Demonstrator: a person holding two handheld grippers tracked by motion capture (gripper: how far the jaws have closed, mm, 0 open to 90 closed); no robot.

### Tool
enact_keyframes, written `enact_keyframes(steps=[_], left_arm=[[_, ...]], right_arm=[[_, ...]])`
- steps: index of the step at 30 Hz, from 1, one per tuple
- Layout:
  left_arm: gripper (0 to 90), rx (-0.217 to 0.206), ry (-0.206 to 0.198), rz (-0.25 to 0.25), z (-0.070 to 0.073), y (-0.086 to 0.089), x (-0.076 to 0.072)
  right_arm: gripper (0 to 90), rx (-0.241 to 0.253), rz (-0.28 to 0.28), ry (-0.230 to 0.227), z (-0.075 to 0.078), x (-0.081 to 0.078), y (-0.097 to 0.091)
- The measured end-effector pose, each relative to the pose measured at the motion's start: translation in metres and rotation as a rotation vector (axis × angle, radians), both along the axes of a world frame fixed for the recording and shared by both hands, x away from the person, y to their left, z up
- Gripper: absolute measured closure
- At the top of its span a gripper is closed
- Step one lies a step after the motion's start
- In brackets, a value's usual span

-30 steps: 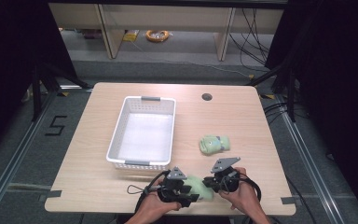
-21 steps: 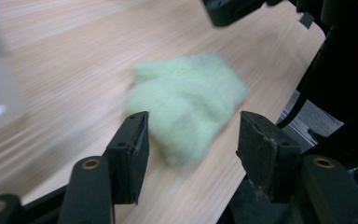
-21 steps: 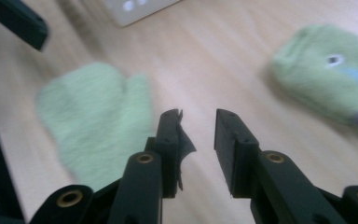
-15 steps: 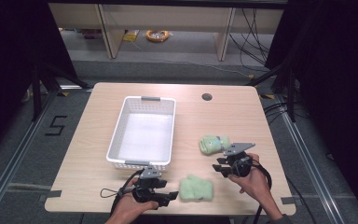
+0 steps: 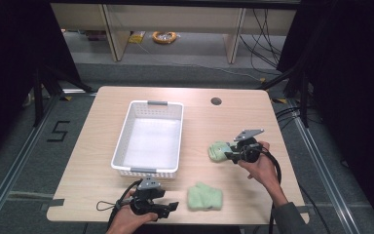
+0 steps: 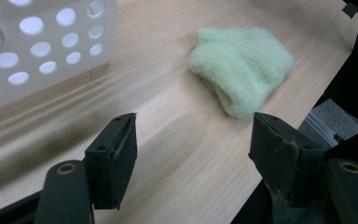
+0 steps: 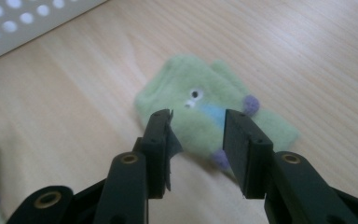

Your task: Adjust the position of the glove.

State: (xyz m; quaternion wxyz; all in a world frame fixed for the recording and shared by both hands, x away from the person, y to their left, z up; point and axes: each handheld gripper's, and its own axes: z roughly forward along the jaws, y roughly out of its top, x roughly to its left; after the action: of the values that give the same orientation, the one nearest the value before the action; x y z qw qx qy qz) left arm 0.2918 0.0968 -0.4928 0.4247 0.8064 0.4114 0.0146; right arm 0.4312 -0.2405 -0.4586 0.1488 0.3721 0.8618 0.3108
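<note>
A folded light green sock [image 5: 204, 196] lies near the table's front edge. It sits just right of my left gripper [image 5: 171, 206], whose jaws stand wide open and empty. In the left gripper view the sock [image 6: 240, 63] rests beyond the left gripper [image 6: 191, 140]. A second green sock [image 5: 217, 149] with an eye and purple dots lies right of the white basket [image 5: 122, 136]. My right gripper [image 5: 230, 155] hovers at its right edge. In the right gripper view the right gripper [image 7: 198, 128] is partly open over this sock [image 7: 200, 105], holding nothing.
The perforated basket wall [image 6: 42, 51] stands close on the left gripper's left side, and a corner of the basket [image 7: 23, 23] lies beyond the right one. A round cable hole [image 5: 216, 101] is at the table's back. Bare wood lies right of the basket.
Both grippers were together at the front sock. The left one drew back to the left and opened. The right one moved back and right to the second sock.
</note>
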Motion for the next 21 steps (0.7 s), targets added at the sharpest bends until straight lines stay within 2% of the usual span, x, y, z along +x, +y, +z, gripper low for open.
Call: enact_keyframes(steps=[1,2,3,4,5,6,9,11,13,16,19,21], left_arm=[[30.6,0.009,0.001,-0.001,-0.001,0.0,-0.001],[30.4,0.025,-0.001,-0.014,-0.001,0.001,-0.001],[30.4,0.025,-0.003,-0.013,-0.001,0.001,-0.002],[30.2,0.038,-0.005,-0.022,-0.001,0.002,-0.002],[30.1,0.041,-0.009,-0.022,-0.001,0.002,-0.002],[30.1,0.041,-0.009,-0.02,-0.002,0.002,-0.002],[30.1,0.041,-0.004,-0.023,-0.002,0.002,-0.001],[30.1,0.036,-0.019,-0.004,-0.003,0.0,-0.002],[30.1,0.044,-0.009,-0.021,-0.004,0.0,-0.001],[30.1,0.058,-0.004,-0.022,-0.006,-0.001,-0.002],[30.1,0.058,-0.007,-0.033,-0.006,-0.001,-0.002],[30.3,0.045,-0.008,-0.02,-0.006,-0.002,-0.003]], right_arm=[[62.5,-0.004,0.002,-0.012,-0.001,0.006,0.0],[62.2,-0.019,0.002,0.003,-0.002,0.01,0.0],[62.0,-0.006,-0.01,-0.016,-0.004,0.014,0.0],[62.0,-0.02,-0.024,0.01,-0.003,0.018,0.0],[62.0,-0.007,-0.029,-0.005,-0.006,0.021,0.001],[61.9,-0.021,-0.027,0.004,-0.008,0.026,0.001],[61.6,-0.014,-0.032,0.047,-0.012,0.032,0.004],[61.6,-0.036,-0.02,0.062,-0.019,0.036,0.007],[62.5,-0.049,-0.016,0.087,-0.024,0.038,0.009],[68.1,-0.049,-0.003,0.08,-0.029,0.039,0.009],[79.1,-0.065,0.016,0.079,-0.03,0.038,0.01],[83.5,-0.056,0.012,0.084,-0.031,0.038,0.01]])
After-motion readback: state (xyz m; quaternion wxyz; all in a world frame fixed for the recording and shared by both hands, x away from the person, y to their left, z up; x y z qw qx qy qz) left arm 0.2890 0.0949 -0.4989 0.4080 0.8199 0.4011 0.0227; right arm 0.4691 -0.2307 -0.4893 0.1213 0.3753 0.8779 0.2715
